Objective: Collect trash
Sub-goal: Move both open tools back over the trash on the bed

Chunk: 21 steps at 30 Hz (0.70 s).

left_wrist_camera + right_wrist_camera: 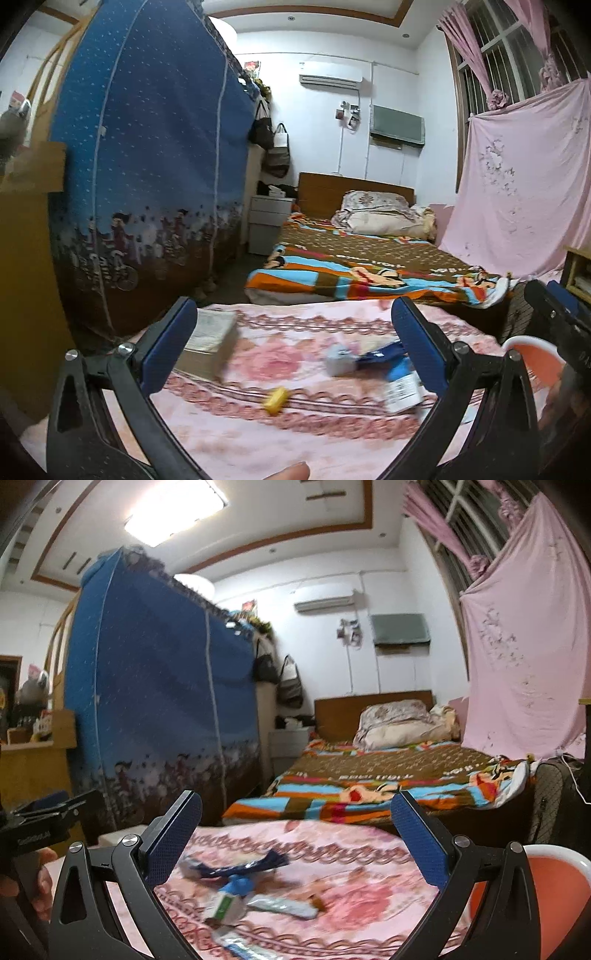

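Both tools are held above a table covered with a pink floral cloth [295,332], jaws spread wide and empty. No item is gripped.

Left gripper [293,347]: directly ahead and slightly below lies a small yellow piece [276,400], alone on the cloth. Toward its right finger sits a blurred cluster: a pale grey-blue lump [340,360], a dark blue wrapper [384,352] and a white labelled packet [402,393], touching or overlapping. A thick book [210,345] rests beside its left finger; judged not trash.

Right gripper [295,830]: the same litter lies ahead and low between its fingers: the dark blue wrapper [240,866], a small carton with a blue cap [231,901], a pale flat packet [282,908] and a further wrapper [240,941] at the lower edge. An orange bin with a white rim [554,853] stands just off its right finger, the likely receptacle.

Assessment: the step in hand is the approach to a first piece. Recommendations: take one item per grasp; lower the fingers to straddle it across its narrow side; close gently, since the wrappers appear thin and the loose cloth may be pinched with them. Motion blur limits identification.
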{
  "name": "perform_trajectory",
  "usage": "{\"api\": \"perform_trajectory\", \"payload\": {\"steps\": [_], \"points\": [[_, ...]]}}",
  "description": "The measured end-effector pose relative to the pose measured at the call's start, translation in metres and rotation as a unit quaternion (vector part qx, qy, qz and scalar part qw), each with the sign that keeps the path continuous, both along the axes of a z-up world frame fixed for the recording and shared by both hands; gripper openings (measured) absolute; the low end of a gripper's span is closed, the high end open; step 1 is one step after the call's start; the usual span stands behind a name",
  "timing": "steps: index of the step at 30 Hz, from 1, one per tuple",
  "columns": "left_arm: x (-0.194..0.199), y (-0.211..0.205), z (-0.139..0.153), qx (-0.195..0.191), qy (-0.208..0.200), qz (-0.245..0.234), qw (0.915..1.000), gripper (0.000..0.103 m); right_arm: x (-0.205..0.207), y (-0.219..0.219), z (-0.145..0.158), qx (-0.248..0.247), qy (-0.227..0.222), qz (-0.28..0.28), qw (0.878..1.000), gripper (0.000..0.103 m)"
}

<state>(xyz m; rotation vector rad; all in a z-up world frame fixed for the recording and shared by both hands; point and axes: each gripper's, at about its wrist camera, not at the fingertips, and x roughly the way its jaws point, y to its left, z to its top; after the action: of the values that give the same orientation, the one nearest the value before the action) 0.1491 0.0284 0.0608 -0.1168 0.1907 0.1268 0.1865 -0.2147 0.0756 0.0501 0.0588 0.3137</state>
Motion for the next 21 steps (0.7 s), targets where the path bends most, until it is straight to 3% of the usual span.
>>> {"api": "perform_trajectory", "payload": {"steps": [9,17,21], "points": [[-0.007,0.022,-0.012,0.029,-0.007,0.003,0.9995,0.092,0.015,0.041,-0.012,-0.046,0.052,0.029,0.997,0.103],[-0.005,0.03,-0.019,0.013,0.002,-0.013,0.9998,0.092,0.033,0.061,-0.029,-0.093,0.116,0.054,0.987,0.103],[0.001,0.03,-0.022,0.007,0.021,-0.027,0.9994,0.092,0.043,0.067,-0.038,-0.106,0.154,0.067,0.98,0.094]]}}
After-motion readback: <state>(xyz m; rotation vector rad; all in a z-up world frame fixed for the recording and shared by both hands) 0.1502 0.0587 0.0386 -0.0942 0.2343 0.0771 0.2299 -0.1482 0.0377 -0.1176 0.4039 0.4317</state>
